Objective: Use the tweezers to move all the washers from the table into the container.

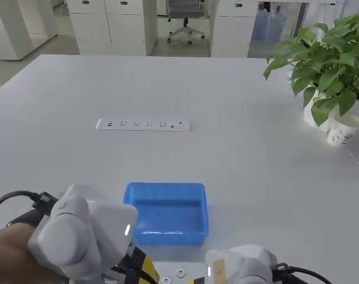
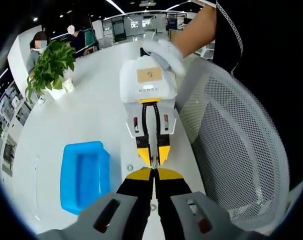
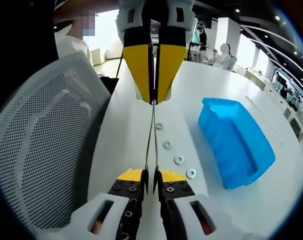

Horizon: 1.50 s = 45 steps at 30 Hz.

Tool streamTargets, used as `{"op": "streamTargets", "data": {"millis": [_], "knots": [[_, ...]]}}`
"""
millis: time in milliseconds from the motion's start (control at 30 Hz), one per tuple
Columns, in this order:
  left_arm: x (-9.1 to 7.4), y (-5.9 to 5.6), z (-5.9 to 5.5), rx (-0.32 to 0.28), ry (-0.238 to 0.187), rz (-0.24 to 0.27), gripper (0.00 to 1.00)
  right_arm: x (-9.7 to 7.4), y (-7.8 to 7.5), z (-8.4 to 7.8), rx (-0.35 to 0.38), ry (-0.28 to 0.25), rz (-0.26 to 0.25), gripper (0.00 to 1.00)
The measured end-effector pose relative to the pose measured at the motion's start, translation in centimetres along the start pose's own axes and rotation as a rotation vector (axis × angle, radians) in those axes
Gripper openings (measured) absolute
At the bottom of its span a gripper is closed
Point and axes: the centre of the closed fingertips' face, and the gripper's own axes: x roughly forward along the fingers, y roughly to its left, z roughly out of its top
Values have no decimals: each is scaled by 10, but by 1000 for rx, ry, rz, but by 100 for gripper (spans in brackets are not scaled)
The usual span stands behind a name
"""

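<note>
Tweezers [image 3: 152,135] stretch between my left tool [image 2: 154,176] and right tool [image 3: 151,179], both clenched on them. Four washers [image 3: 179,160] lie in a row on the white counter [image 3: 126,150], just beside the blue container [image 3: 236,140].

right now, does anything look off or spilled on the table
nothing spilled: washers lie in a row beside the upright blue container. only oddity: both the left gripper and right gripper pinch the tweezers.

The rectangular plastic container [image 1: 165,213] is bright blue, and the bench [image 1: 227,89] is plain white. The small metal washers [image 3: 179,160] and thin metal tweezers [image 3: 152,130] are silver. The left gripper [image 2: 154,172] and right gripper [image 3: 151,175] have yellow-and-black jaws. The mesh chair back [image 3: 46,135] is grey and finely perforated.
</note>
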Motion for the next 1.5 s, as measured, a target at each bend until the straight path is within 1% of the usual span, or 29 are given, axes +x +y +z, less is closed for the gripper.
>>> {"op": "streamTargets", "data": {"millis": [133,267,400,533,633,733,967,1033,1100,1167,1200,1300,1400,1500], "knots": [[0,1,8,7,-19,2,5,-1,1,1,8,-9,-3,11],[2,1,11,11,-30,2,5,-2,0,1,12,-10,-8,11],[3,0,18,15,-46,-4,5,-3,1,2,11,-10,-9,11],[4,0,26,29,-63,-6,5,-1,2,5,9,-16,-4,11],[5,0,30,35,-69,-10,5,1,4,8,11,-26,1,11],[6,0,30,41,-67,-15,5,2,5,7,7,-22,2,10],[7,-1,31,49,-81,-22,5,1,5,7,14,-31,0,8],[7,0,31,61,-82,-15,5,1,4,7,17,-32,-3,8],[8,-1,30,61,-77,-23,6,1,5,7,15,-32,-1,8],[10,-1,27,69,-73,-20,10,0,5,7,15,-33,1,8],[10,-1,27,67,-74,-23,10,0,5,6,11,-33,0,8],[13,-1,26,56,-94,-25,10,0,5,6,12,-35,-1,8],[16,-1,25,51,-102,-25,10,0,5,6,12,-35,-2,8],[17,-2,26,45,-113,-29,9,0,5,6,11,-35,-2,8]]}}
